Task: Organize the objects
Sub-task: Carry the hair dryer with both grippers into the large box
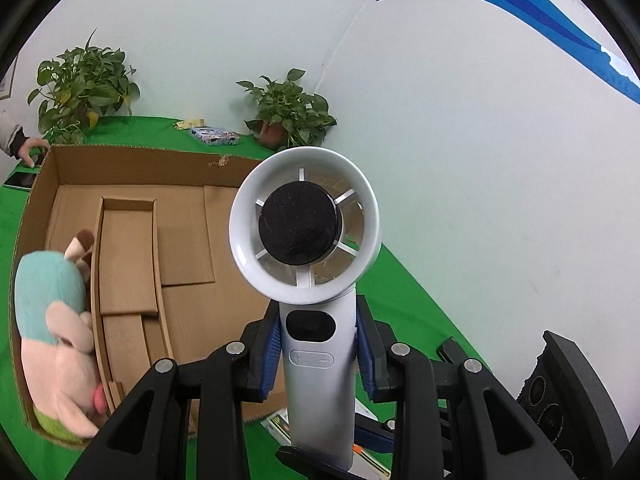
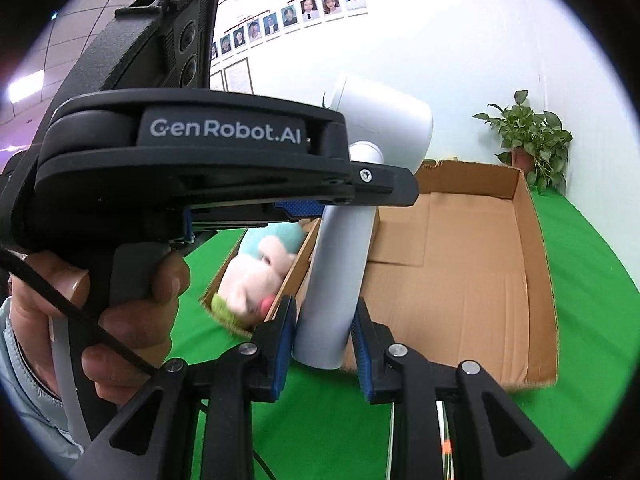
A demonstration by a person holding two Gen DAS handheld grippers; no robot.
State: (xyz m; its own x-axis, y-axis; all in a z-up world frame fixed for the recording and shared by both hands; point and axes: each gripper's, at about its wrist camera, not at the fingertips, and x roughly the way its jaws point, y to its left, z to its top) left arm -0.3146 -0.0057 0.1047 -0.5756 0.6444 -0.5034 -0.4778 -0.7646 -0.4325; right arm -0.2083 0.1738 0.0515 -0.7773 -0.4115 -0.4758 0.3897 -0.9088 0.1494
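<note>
We hold the handheld fan upright by its handle, centre of the left view, the left claw clamped on it, over the cardboard box whose lower-left corner holds a plush toy. In the right view, the right claw stands partly spread around the handle's lower end (one pad seems to touch, the other stands apart). If both claws pull differently, the smooth handle could twist loose and drop.

two potted plants on green cloth
</note>
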